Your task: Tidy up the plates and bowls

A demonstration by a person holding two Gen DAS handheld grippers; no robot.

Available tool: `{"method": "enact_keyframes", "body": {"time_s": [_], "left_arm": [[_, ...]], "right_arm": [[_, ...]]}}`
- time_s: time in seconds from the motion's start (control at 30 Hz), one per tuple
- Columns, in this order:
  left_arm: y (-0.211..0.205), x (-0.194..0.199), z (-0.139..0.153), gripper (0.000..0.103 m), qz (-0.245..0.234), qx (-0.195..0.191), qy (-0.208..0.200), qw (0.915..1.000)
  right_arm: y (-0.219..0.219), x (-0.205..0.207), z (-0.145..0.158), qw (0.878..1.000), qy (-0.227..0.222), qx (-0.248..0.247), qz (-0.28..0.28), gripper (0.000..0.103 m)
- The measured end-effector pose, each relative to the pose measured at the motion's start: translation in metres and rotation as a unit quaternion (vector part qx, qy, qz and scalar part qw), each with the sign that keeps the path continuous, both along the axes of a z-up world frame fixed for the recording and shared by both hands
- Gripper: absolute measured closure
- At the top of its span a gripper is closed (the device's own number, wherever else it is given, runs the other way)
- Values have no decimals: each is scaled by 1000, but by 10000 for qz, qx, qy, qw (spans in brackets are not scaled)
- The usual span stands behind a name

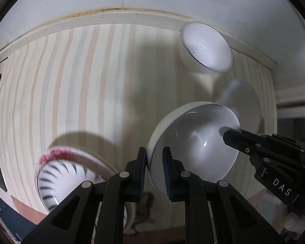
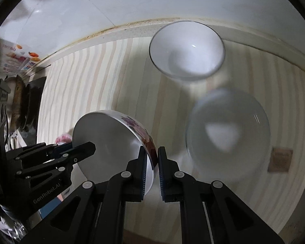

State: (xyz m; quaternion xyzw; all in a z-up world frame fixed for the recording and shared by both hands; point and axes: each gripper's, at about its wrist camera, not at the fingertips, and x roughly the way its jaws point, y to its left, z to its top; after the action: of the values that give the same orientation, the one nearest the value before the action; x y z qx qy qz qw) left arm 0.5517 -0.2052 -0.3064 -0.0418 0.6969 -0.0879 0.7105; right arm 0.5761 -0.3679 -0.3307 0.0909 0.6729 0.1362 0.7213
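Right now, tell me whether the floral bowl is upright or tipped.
Tipped. The floral bowl hangs on edge, mouth facing sideways, its rim pinched by the right gripper and left gripper.

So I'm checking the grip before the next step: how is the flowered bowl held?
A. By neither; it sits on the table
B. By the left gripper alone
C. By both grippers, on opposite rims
C: the right gripper and left gripper pinch opposite rims of the flowered bowl.
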Motion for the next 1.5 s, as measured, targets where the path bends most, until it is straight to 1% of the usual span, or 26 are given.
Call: {"method": "enact_keyframes", "body": {"time_s": [0.13,0.23,0.37,0.5,0.77,1.07,1.2,1.3,1.33,1.4,1.43,1.47,1.5], "left_arm": [[-15,-26,6,89,-285,-66,82,9995],[-30,-42,4,89,-469,-81,143,9988],[-49,-52,-14,89,-671,-59,363,9971],[-67,-62,-29,89,-884,59,509,9948],[-87,-75,-53,89,-1109,211,666,9914],[-81,-70,-56,89,-1056,239,686,9917],[-80,-69,-56,89,-1030,194,673,9922],[-67,-68,-43,88,-939,183,596,9936],[-63,-67,-38,86,-902,180,526,9944],[-53,-60,-18,86,-772,122,346,9963],[-51,-56,-10,84,-715,133,249,9970],[-48,-47,2,79,-617,110,73,9980],[-46,-36,12,76,-534,37,-68,9985]], "right_arm": [[-12,-38,5,9999,124,13,-24,91],[-23,-66,-1,9995,291,2,-101,91],[-37,-95,-17,9982,542,13,-267,91],[-48,-111,-35,9962,773,-11,-408,91],[-66,-118,-60,9934,995,-88,-557,91],[-74,-115,-68,9912,1074,34,-776,91],[-77,-112,-67,9908,1095,115,-783,88],[-84,-112,-63,9895,1145,236,-846,88],[-90,-112,-60,9893,1137,279,-866,87],[-104,-112,-46,9882,1029,458,-1035,86],[-111,-111,-39,9876,940,532,-1137,83],[-122,-108,-27,9863,790,631,-1302,79],[-128,-105,-21,9850,693,692,-1418,69]]}}
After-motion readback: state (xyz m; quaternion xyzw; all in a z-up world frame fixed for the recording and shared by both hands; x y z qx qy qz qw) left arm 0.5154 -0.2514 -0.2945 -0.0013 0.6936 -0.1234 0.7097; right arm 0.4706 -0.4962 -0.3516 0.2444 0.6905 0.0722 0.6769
